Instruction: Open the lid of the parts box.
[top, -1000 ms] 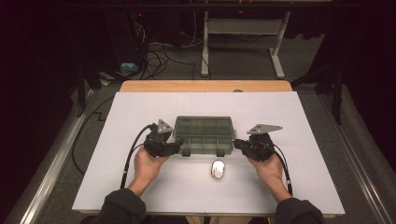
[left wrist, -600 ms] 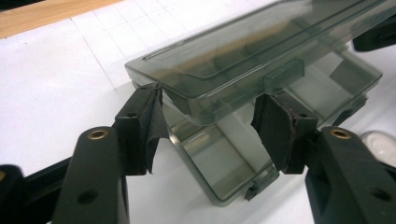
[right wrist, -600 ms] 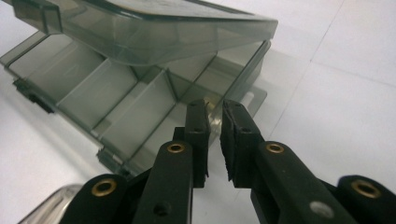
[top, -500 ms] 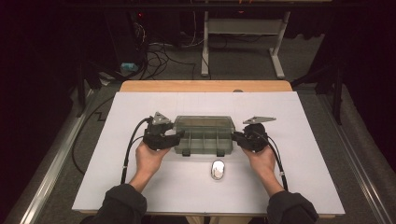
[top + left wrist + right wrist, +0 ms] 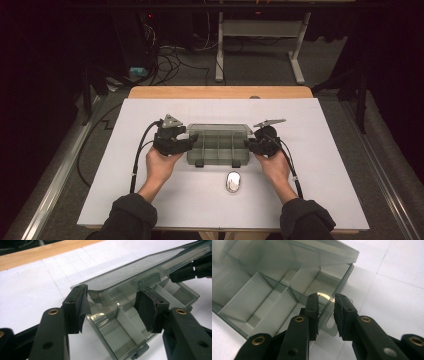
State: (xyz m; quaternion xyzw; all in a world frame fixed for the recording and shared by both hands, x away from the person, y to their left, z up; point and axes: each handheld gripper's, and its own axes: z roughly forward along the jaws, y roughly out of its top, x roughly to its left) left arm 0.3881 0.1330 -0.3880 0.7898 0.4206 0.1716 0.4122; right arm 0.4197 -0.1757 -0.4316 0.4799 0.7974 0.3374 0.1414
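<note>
While straddling the clear compartment box (image 5: 219, 145) at worktop (image 5: 330, 150) centre: left tool (image 5: 189, 141) at nine o'clock, spread wide round the raised lid corner; right tool (image 5: 248, 144) at three o'clock, just been opening, end wall between unpressed. Lid-opening step; next, lift further.

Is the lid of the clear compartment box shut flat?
No, the lid stands raised above the box, its compartments open beneath.

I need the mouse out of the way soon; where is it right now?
In the high view the mouse lies on the white table cover, just in front of the compartment box, between the person's two hands.
</note>
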